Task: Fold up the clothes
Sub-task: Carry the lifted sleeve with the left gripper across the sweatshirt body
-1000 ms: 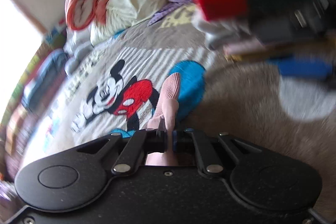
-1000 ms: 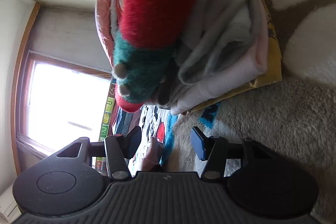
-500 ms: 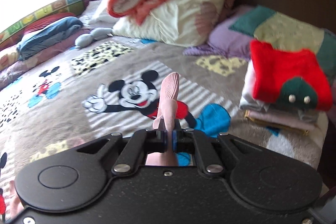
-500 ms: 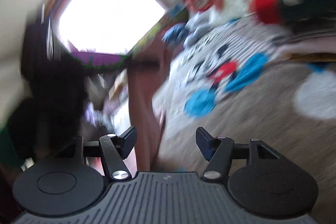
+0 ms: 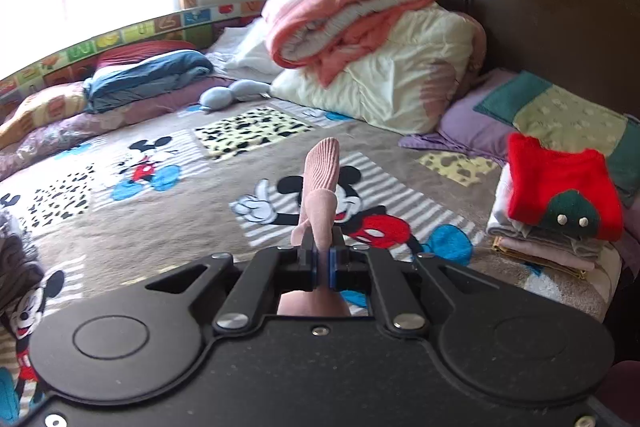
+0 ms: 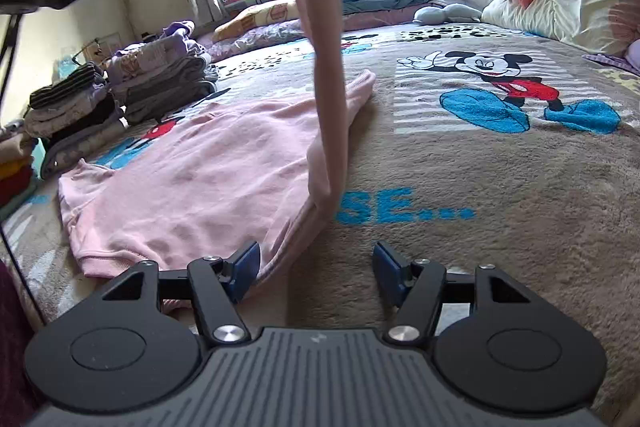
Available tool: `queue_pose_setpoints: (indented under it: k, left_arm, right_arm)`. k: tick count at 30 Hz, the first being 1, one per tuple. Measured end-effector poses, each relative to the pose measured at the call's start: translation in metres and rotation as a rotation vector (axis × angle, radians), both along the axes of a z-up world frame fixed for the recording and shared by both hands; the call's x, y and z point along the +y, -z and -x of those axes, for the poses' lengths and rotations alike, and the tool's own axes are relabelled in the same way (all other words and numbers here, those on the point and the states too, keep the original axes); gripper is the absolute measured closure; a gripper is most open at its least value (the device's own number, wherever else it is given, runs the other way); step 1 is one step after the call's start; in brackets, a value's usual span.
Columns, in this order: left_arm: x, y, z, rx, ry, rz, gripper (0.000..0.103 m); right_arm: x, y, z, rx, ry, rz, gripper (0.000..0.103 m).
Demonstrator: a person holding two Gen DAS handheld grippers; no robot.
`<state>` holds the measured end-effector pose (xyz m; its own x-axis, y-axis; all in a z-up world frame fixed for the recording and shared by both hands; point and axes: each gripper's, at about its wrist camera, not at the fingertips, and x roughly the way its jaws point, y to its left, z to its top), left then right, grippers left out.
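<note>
A pink sweatshirt (image 6: 192,187) lies flat on the Mickey Mouse blanket (image 6: 500,179). One of its sleeves (image 6: 324,27) is pulled up off the bed and runs out of the top of the right wrist view. My left gripper (image 5: 322,259) is shut on that sleeve, whose ribbed cuff (image 5: 322,171) sticks up past the fingertips. My right gripper (image 6: 316,267) is open and low over the blanket at the sweatshirt's near edge. Its left finger (image 6: 244,267) is beside the fabric, and nothing is pinched between the pads.
A folded pile topped by a red and green sweater (image 5: 560,199) sits by the dark headboard (image 5: 560,19). Rolled quilts (image 5: 360,27) and pillows lie at the bed's head. Stacks of folded clothes (image 6: 160,75) stand at the left of the sweatshirt.
The left gripper rose and levelled, still holding the sleeve. The right gripper rolled away from the red-topped pile to face the pink sweatshirt, and its jaws widened a little.
</note>
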<state>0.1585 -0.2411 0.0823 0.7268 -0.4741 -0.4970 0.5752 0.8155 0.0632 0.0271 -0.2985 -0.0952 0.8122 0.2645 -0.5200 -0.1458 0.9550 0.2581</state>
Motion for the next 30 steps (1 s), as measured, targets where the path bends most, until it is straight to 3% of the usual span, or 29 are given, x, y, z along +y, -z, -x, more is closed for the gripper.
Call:
queue_pose_setpoints:
  k: [16, 22, 30]
  left_arm:
    - [0.115, -0.002, 0.005, -0.001, -0.126, 0.122, 0.099]
    - [0.153, 0.007, -0.001, 0.018, -0.164, 0.165, 0.099]
    - [0.196, 0.029, -0.005, 0.039, -0.207, 0.207, 0.099]
  right_arm:
    - [0.05, 0.002, 0.01, -0.038, -0.021, 0.266, 0.04]
    - [0.07, 0.003, 0.016, -0.074, -0.042, 0.399, 0.04]
    - [0.081, 0.002, 0.022, -0.105, -0.056, 0.495, 0.04]
